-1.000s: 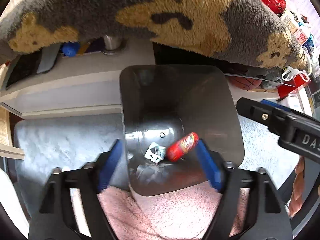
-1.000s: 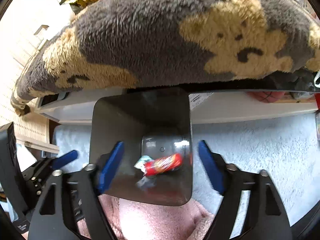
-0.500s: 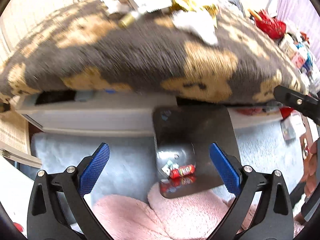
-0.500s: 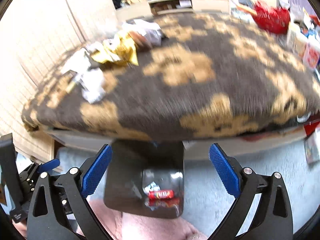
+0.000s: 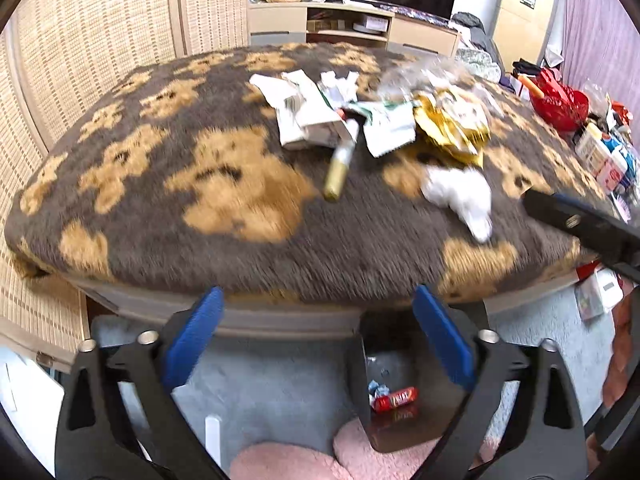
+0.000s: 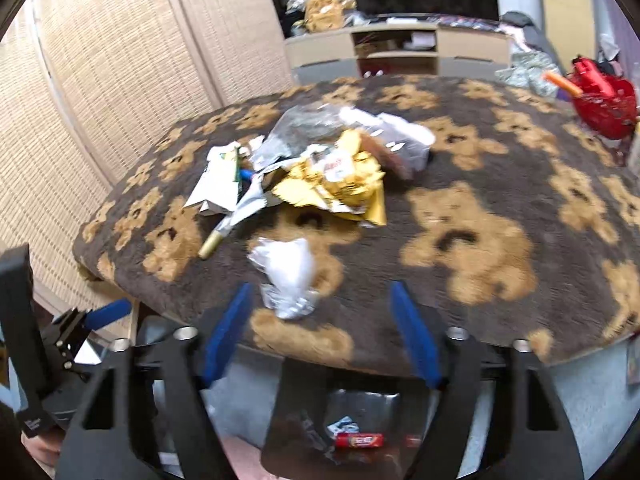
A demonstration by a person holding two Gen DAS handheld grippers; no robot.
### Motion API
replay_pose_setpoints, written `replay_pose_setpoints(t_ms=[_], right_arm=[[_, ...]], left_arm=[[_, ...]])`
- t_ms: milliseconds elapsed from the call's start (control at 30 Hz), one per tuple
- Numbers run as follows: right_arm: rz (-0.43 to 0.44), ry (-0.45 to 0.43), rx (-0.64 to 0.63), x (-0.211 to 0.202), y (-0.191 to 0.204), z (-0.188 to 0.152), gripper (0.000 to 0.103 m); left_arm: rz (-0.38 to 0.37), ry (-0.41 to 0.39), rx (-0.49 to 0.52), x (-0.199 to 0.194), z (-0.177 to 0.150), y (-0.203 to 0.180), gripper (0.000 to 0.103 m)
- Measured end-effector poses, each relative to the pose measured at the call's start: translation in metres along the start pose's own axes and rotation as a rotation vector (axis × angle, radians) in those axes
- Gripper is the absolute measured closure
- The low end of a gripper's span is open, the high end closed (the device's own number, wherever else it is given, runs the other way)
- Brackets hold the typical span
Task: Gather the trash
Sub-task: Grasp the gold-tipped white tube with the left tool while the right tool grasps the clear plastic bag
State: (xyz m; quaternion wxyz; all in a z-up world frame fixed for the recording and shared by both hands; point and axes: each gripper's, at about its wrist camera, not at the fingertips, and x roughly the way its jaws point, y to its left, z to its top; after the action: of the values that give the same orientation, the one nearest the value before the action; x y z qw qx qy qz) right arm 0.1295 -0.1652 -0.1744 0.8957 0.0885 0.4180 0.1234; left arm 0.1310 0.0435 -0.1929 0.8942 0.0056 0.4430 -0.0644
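A heap of trash lies on a table covered by a brown bear-patterned blanket (image 5: pixel 240 184): white paper wrappers (image 5: pixel 304 116), a gold foil bag (image 5: pixel 452 124) (image 6: pixel 340 184), a gold tube (image 5: pixel 338 170) (image 6: pixel 214 240) and a crumpled white plastic bag (image 5: pixel 460 196) (image 6: pixel 288 276). A dark metal bin (image 5: pixel 404 428) (image 6: pixel 320 424) stands on the floor below the table edge and holds a red wrapper (image 5: pixel 396 398) (image 6: pixel 359 440) and a small white scrap. My left gripper (image 5: pixel 316 344) and right gripper (image 6: pixel 320 332) are both open and empty, above the bin at the table's near edge.
A pink fluffy cushion (image 5: pixel 288 460) lies before the bin on a grey rug (image 5: pixel 260 380). Woven screens (image 6: pixel 100 100) stand at the left. A low shelf unit (image 6: pixel 400 48) is behind the table. A red basket (image 6: pixel 600 100) and packages (image 5: pixel 604 156) sit at the right.
Both grippers have risen and pulled back from the bin's mouth to table height, so the tabletop trash has come into view. The red wrapper stays in the bin.
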Motion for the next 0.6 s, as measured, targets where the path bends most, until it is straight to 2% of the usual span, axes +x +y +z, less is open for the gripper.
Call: replay_pose_setpoints(t_ms=[67,167,367,600], right_arm=[[0.01,0.011,-0.007,0.012,0.006,0.004,0.046],[0.011,0.027,-0.018,0.029,0.013,0.008,0.054],[-0.025,0.065,-0.009,0.06,0.009,0.009,0.057],[-0.069,0.002,-0.014,0.069,0.002,0.011,0.067]], left_arm=[[-0.003,-0.004,0.01,0.004,0.007,0.002,0.028],[-0.011,-0.013,0.033,0.01,0.017,0.004,0.037],[-0.045,-0.02,0.031,0.032,0.037,0.008,0.044],[-0.084,-0.016,0.051,0.06,0.053,0.002,0.057]])
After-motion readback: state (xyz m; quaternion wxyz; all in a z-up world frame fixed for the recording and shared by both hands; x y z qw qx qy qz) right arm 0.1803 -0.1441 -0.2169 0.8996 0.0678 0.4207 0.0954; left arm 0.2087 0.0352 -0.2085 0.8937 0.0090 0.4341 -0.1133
